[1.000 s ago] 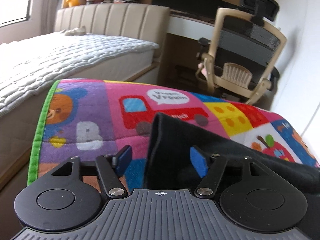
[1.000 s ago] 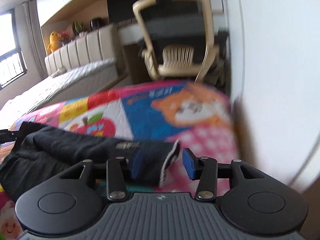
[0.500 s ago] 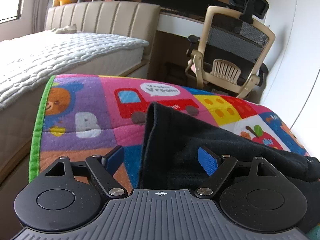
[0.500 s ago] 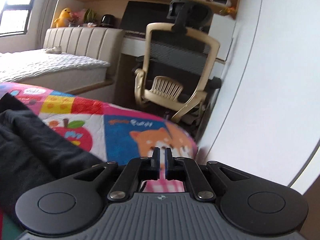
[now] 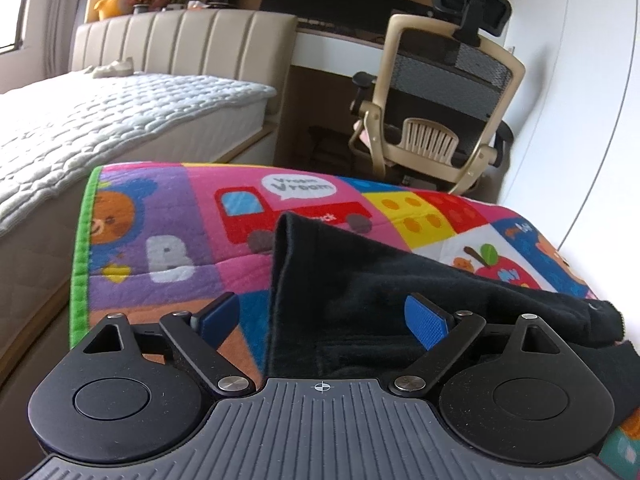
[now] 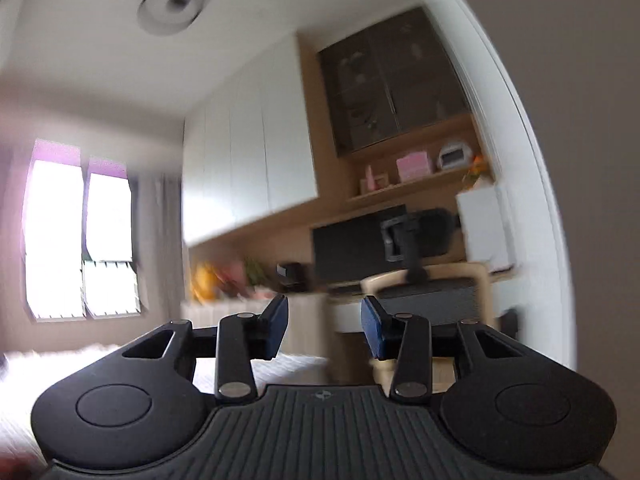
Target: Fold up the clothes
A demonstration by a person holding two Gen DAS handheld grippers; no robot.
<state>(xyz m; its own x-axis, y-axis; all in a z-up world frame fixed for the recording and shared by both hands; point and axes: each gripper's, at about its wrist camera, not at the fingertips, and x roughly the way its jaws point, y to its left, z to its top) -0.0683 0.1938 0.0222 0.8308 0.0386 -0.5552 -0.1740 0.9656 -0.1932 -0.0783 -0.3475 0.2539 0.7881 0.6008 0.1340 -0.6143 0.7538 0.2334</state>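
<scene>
Left wrist view: wide-spread left gripper (image 5: 320, 320) over dark garment (image 5: 400, 280) on colourful mat (image 5: 168, 240), office chair (image 5: 440, 100) beyond.

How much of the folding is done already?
Some: the black garment lies doubled over on the colourful play mat, with a fold along its left edge. Right now nothing is held. The left gripper has just been opening, and the cloth sits loose between its pads; the right gripper, opening too, is empty and points up at the room. Whether more folds are needed, I can't tell.
</scene>
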